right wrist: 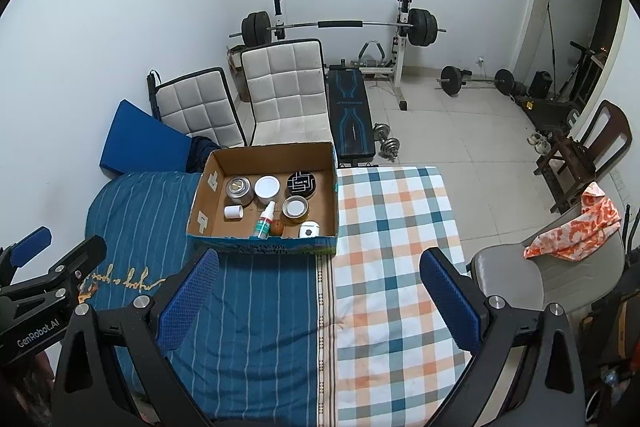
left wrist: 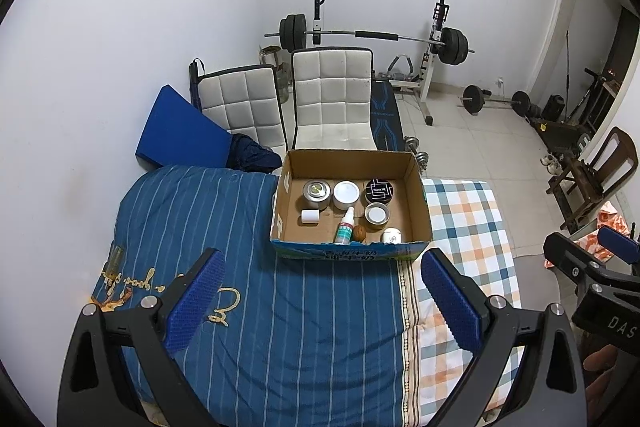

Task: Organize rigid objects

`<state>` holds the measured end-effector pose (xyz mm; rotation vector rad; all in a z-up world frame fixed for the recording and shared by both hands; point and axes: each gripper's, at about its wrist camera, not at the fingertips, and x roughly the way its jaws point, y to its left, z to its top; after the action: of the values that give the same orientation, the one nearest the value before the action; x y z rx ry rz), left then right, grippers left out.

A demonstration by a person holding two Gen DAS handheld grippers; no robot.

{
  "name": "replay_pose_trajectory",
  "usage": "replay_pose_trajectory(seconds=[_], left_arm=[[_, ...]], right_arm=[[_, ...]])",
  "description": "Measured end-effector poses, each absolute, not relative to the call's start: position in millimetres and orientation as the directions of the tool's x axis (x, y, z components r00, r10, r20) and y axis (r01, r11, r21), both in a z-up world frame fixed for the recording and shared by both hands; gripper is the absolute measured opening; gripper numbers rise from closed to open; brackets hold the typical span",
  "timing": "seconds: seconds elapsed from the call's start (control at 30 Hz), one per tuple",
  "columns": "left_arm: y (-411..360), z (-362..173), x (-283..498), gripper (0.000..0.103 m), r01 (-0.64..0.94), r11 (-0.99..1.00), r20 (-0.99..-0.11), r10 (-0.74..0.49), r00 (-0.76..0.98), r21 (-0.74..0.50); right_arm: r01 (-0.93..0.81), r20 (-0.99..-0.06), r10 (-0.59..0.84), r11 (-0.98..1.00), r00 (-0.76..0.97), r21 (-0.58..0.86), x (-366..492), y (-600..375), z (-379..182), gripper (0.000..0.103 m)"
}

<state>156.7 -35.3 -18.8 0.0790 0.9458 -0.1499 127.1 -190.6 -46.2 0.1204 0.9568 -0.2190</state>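
Everything small seems already gathered inside the cardboard box [left wrist: 418, 195] on the bed: tins, a white jar, a spray bottle [left wrist: 345, 227] near its front wall. Nothing loose lies outside it. The left gripper [left wrist: 320, 301] and right gripper [right wrist: 318, 301] hover before the box, both spread wide and empty, so the sorting looks about finished.

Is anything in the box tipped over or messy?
Yes. In the cardboard box the spray bottle lies on its side, and so does the small white roll, while the tins and jars around them stand upright. Nothing looks spilled or broken. Both grippers are open and empty.
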Motion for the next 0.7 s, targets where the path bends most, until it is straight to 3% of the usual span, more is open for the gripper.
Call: replay_pose_trajectory(seconds=[0.7], left_arm=[[-34.7,-14.8,156.3,0.101,0.164,0.986,-0.802,-0.095,0.590,0.004]], right_arm=[[0.270,-0.796,-0.162,0.963,0.583,0.002,123.5,-195.4,-36.2,0.102]])
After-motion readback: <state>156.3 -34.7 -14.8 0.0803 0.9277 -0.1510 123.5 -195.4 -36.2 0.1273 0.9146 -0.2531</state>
